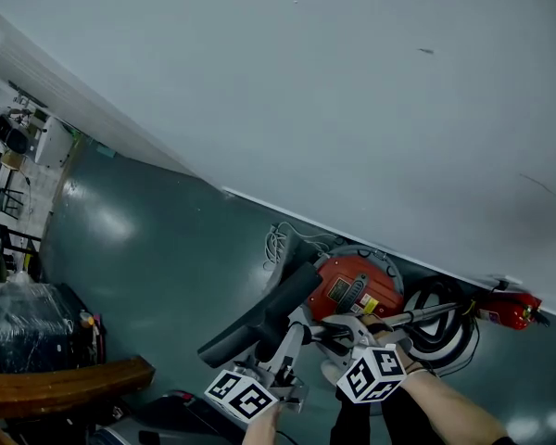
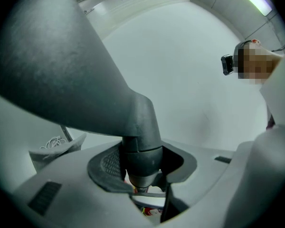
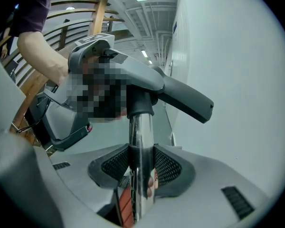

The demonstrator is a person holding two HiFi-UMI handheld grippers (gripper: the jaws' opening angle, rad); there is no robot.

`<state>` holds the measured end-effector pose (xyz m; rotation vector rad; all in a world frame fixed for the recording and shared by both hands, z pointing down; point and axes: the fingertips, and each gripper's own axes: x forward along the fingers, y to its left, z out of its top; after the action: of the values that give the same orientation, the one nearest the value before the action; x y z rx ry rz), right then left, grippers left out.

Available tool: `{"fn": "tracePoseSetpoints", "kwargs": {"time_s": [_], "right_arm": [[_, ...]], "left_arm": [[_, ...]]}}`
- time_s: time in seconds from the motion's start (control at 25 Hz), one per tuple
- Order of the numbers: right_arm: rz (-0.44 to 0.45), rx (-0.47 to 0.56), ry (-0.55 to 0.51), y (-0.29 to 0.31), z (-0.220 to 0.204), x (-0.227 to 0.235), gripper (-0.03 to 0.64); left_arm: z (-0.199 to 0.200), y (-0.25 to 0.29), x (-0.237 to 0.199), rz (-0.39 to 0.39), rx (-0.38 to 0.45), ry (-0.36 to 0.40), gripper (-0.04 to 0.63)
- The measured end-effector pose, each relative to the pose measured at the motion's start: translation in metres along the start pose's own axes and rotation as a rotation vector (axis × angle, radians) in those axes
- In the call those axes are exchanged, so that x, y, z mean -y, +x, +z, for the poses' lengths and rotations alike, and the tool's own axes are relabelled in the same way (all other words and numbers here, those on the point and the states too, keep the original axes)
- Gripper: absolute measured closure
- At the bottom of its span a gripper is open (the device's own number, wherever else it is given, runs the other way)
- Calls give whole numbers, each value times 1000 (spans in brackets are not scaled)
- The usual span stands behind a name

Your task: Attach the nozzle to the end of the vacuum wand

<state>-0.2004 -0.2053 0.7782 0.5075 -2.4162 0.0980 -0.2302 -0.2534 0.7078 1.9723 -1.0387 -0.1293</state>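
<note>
The dark grey nozzle [image 1: 259, 318] has a broad flat head [image 2: 61, 65] and a round neck [image 2: 140, 158]. My left gripper [image 1: 295, 334] is shut on that neck [image 2: 140, 170], with the head rising up and to the left. My right gripper [image 1: 338, 330] is shut on the chrome vacuum wand [image 3: 140, 165], which stands upright between its pads. The wand's top end meets the nozzle's dark collar [image 3: 140, 101]; I cannot tell how deep it sits. In the right gripper view the left gripper [image 3: 85, 80] and a hand show behind the nozzle.
A red vacuum canister [image 1: 352, 290] stands by the white wall [image 1: 371, 109], with a coiled black hose [image 1: 440, 327] and a red fire extinguisher [image 1: 514, 309] to its right. A white cable [image 1: 280, 241] lies on the grey-green floor. A wooden bench [image 1: 65, 383] and dark luggage [image 1: 28, 323] are at the left.
</note>
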Motion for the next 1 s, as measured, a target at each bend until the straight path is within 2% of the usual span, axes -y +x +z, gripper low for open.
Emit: {"fn": "tracePoseSetpoints", "kwargs": {"time_s": [0.12, 0.24, 0.36, 0.48, 0.6, 0.88, 1.0], "right_arm": [[6, 2, -12, -2, 0, -2, 456], [5, 2, -15, -1, 0, -5, 456], [-1, 2, -9, -1, -1, -6, 456], [11, -6, -17, 3, -1, -10, 456], [7, -16, -23, 6, -1, -11, 456], [0, -23, -17, 15, -4, -6, 456], [3, -29, -17, 22, -5, -7, 456]], "left_arm": [[-2, 2, -1, -21, -42, -45, 433], [-6, 4, 1, 0, -63, -7, 433], [-7, 2, 2, 38, -9, 23, 433], [-8, -2, -5, 48, 40, -18, 433], [-11, -1, -11, 37, 34, -72, 433], [-11, 6, -18, 78, 17, 28, 431], [-11, 1, -24, 131, 15, 66, 382]]}}
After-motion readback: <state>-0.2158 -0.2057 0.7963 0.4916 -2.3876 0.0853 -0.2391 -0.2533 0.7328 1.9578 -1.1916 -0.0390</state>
